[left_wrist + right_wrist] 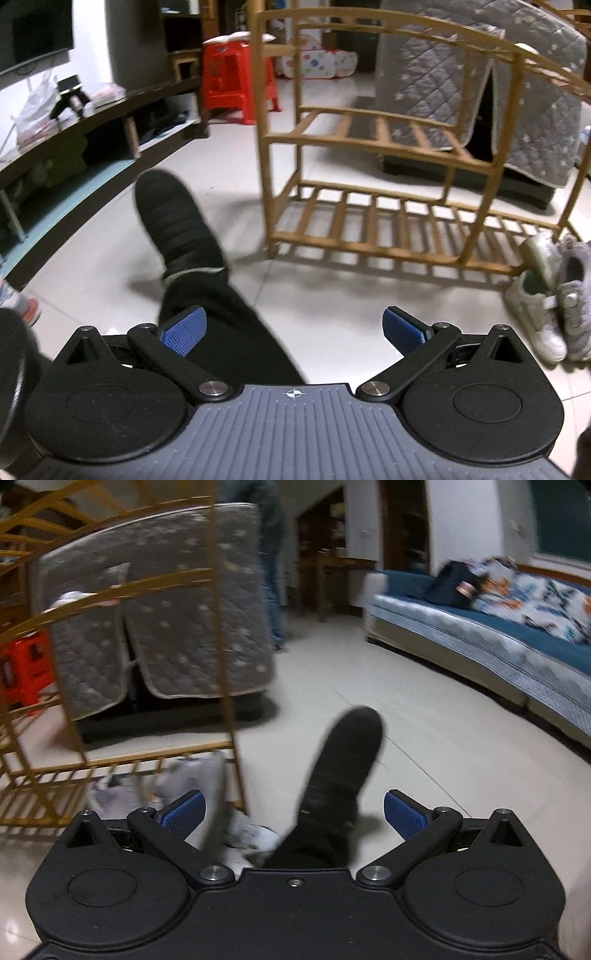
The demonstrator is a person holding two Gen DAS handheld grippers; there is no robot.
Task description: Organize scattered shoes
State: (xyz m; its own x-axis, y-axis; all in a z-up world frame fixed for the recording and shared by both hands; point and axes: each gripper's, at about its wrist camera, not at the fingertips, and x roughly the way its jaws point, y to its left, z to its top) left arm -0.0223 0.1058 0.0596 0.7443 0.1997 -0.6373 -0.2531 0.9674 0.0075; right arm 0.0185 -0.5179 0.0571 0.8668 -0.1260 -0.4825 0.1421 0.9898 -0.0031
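A wooden slatted shoe rack (pixel 373 140) stands on the tiled floor ahead; its shelves hold nothing. A white sneaker (pixel 535 317) and a grey sneaker (pixel 574 295) lie on the floor at the rack's right foot. My left gripper (pixel 293 330) is open above the floor, empty, well left of those shoes. In the right wrist view the rack (pixel 122 760) is at the left and blurred pale shoes (pixel 195 775) lie by its corner post. My right gripper (pixel 293 812) is open and empty, just right of them.
A person's leg and black-socked foot (pixel 177 221) stretch across the floor, also the other foot (pixel 343 760). A low TV bench (pixel 74 147) runs along the left, a red plastic stool (pixel 236 81) behind. A grey quilted cover (pixel 517 92) hangs behind the rack. A blue sofa (pixel 480 638) lines the right. A colourful shoe (pixel 22 306) peeks in at far left.
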